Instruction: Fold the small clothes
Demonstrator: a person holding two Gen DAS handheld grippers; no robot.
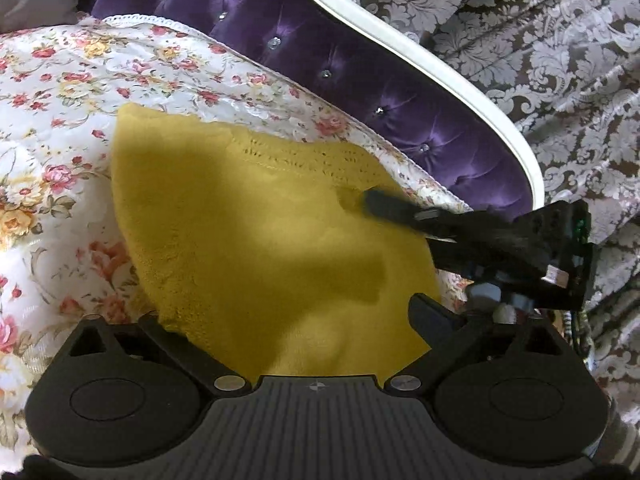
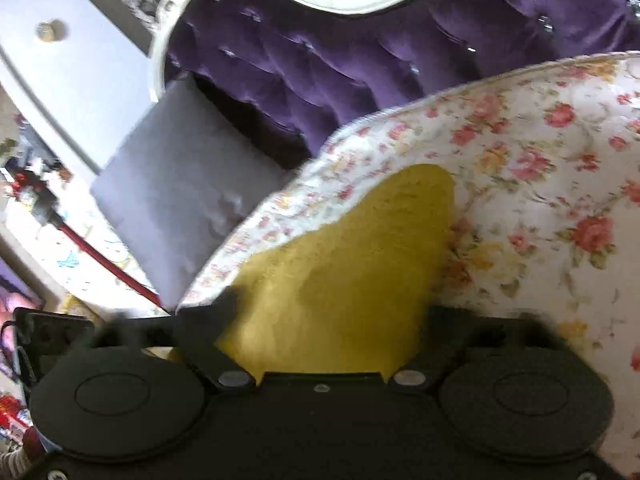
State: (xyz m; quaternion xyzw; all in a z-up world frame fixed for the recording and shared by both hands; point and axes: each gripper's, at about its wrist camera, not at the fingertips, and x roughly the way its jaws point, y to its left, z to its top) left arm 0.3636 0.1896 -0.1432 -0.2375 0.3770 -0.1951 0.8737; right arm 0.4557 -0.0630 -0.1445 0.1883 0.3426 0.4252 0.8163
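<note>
A mustard-yellow knitted garment (image 1: pixel 248 232) lies flat on the floral bedspread (image 1: pixel 60 128), close to the bed's right edge. My left gripper (image 1: pixel 288 320) hangs over the garment's near edge with its jaws wide apart and the cloth beneath them. From the right, a finger (image 1: pixel 384 206) of my right gripper rests on the garment's far right edge, by the knitted border. In the blurred right wrist view the same garment (image 2: pixel 344 272) fills the gap in my right gripper (image 2: pixel 332 312), whose jaws stand apart.
A purple tufted headboard (image 1: pixel 320 52) with a white frame (image 1: pixel 460 80) runs behind the bed, with a patterned curtain (image 1: pixel 540 40) beyond it. A grey pillow (image 2: pixel 172 192), a white drawer front (image 2: pixel 72 60) and a red rod (image 2: pixel 108 256) lie past the bed's edge.
</note>
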